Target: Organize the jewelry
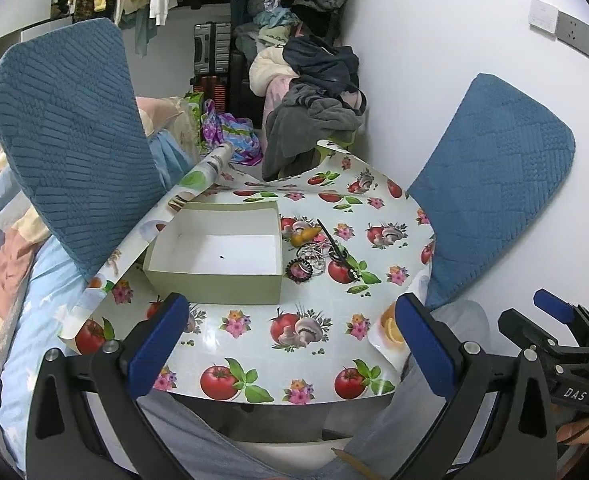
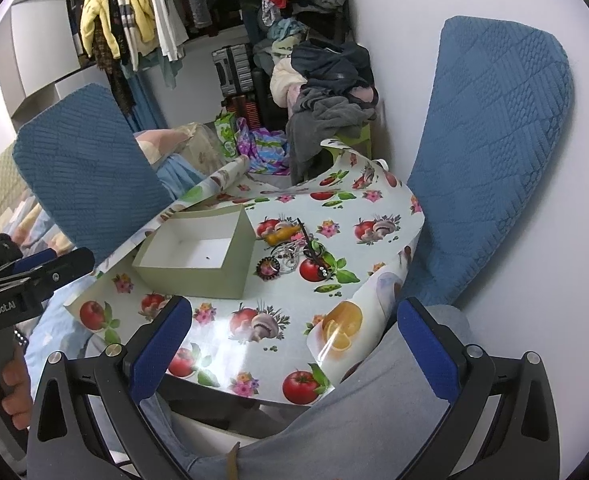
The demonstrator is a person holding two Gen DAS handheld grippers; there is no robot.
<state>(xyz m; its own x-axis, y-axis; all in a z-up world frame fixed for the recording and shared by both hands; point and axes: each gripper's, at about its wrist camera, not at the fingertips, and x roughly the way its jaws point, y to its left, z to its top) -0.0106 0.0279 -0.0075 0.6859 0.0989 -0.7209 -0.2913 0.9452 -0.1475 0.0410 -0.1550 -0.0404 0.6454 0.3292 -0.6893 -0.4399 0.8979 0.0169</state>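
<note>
**Operator:** Jewelry first: a tangled heap of silver chains, a round dark-rimmed brooch and a black beaded hairpin [image 1: 321, 258] lies on the tomato-and-mushroom printed oilcloth [image 1: 254, 344], just at the three o'clock side of the shallow pale-green cardboard box with a white inside [image 1: 214, 256]. From the right wrist I see the same heap [image 2: 290, 258] beside the box [image 2: 198, 264].

**Observer:** Why park the box there?

**Operator:** I'd judge it is the destination, set touching-close so each piece travels a short hop. It holds only a tiny dark speck (possibly a bead; too small to tell), so sorting has hardly begun.

**Observer:** And your claws?

**Operator:** My left gripper [image 1: 290, 344] hangs at the table's six o'clock edge, blue pads spread wide, grasping nothing. My right gripper [image 2: 294, 344] is likewise released and empty, well back from the heap. I read that as both standing ready for a first pick.

**Observer:** Risks?

**Operator:** Chains knotted together may lift as one clump, and the oilcloth curls up at twelve and four o'clock, so it could slide.
</note>
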